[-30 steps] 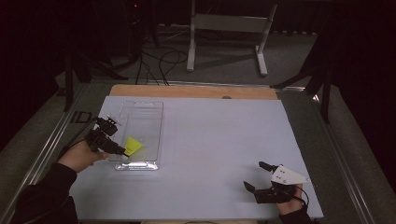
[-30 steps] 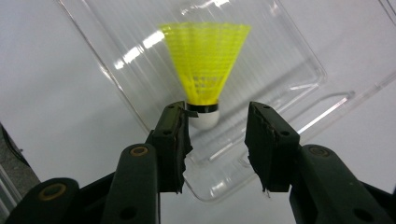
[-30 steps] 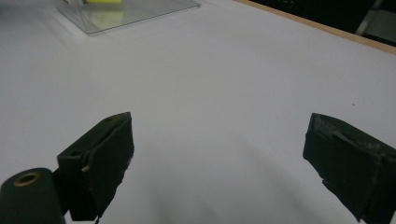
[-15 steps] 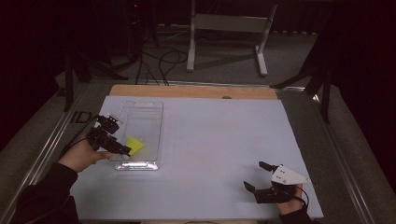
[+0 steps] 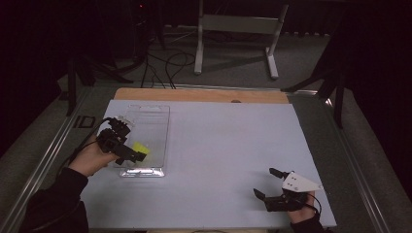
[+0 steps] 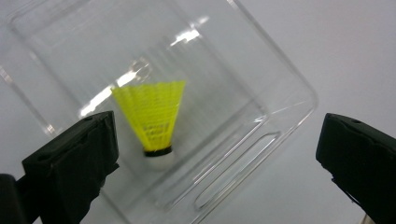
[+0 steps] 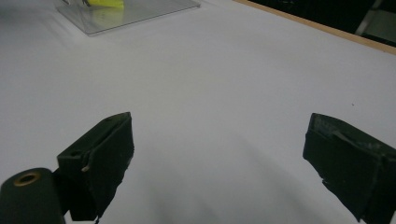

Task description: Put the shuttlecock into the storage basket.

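A yellow shuttlecock with a white cork lies inside a clear plastic tray, skirt pointing away from me. My left gripper hangs open above the tray's near end, its jaws wide apart, the shuttlecock closer to the left jaw and untouched. From above, the left gripper sits over the tray's left side beside the shuttlecock. My right gripper rests open at the front right of the white table. The right gripper holds nothing.
The white mat covers the table, with a wooden strip along its far edge. In the right gripper view the tray and the shuttlecock lie far off at the top left. A metal stand is on the floor beyond.
The left gripper has edged slightly to the right, farther over the tray toward the shuttlecock. The right gripper has stayed still.
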`<state>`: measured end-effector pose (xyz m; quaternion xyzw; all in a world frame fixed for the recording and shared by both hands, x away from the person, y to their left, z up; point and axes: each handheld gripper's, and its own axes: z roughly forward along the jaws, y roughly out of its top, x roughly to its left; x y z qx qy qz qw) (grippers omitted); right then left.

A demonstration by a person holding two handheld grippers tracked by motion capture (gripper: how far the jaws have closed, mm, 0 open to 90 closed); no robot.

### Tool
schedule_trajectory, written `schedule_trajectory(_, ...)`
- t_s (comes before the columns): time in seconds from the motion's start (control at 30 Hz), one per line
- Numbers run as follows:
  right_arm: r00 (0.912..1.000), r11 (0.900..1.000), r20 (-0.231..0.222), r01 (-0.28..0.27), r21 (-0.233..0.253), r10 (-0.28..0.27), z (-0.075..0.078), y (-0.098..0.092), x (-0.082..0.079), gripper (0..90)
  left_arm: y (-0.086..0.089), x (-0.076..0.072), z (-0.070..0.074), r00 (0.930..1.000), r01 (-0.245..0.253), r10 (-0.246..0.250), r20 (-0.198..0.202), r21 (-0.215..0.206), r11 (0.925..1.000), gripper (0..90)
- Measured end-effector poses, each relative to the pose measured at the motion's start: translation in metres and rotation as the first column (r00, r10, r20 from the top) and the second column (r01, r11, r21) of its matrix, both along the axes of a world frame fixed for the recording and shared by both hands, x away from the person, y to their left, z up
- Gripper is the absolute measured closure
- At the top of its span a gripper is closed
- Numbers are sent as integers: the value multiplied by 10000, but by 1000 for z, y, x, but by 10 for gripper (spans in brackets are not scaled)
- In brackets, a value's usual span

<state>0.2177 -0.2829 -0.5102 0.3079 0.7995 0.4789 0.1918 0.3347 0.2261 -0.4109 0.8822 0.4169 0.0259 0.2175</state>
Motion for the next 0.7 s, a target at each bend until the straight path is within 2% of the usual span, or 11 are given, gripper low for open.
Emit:
schedule_trajectory(0.03, 10000, 10000, 0, 2, -19, -2, 0, 0, 0, 88, -1, 0, 0, 10000, 31, -32, 61, 96, 9999, 1)
schedule_trajectory(0.23, 10000, 10000, 10, 0, -11, 0, 0, 0, 0, 88, -9, 2, 1, 9997, 195, -195, 123, 27, 9998, 1)
schedule_trajectory(0.33, 10000, 10000, 4, 9, -12, -9, 0, 0, 0, 88, -15, 4, 3, 9992, 347, -343, 184, -179, 9992, 1)
schedule_trajectory(0.5, 10000, 10000, 16, -2, 10, 2, 0, 0, 0, 89, -24, 6, 5, 9974, 642, -637, 348, -155, 9978, 1)
schedule_trajectory(0.57, 10000, 10000, 28, -3, -4, 3, 0, 0, 1, 88, -27, 7, 6, 9968, 720, -710, 371, -267, 9970, 1)
schedule_trajectory(0.6, 10000, 10000, 22, 2, 23, -2, 0, 0, 1, 88, -32, 8, 8, 9957, 761, -742, 551, -318, 9966, 1)
schedule_trajectory(0.7, 10000, 10000, 24, 2, 14, -2, 0, -1, 1, 88, -36, 9, 10, 9942, 883, -854, 656, -436, 9951, 1)
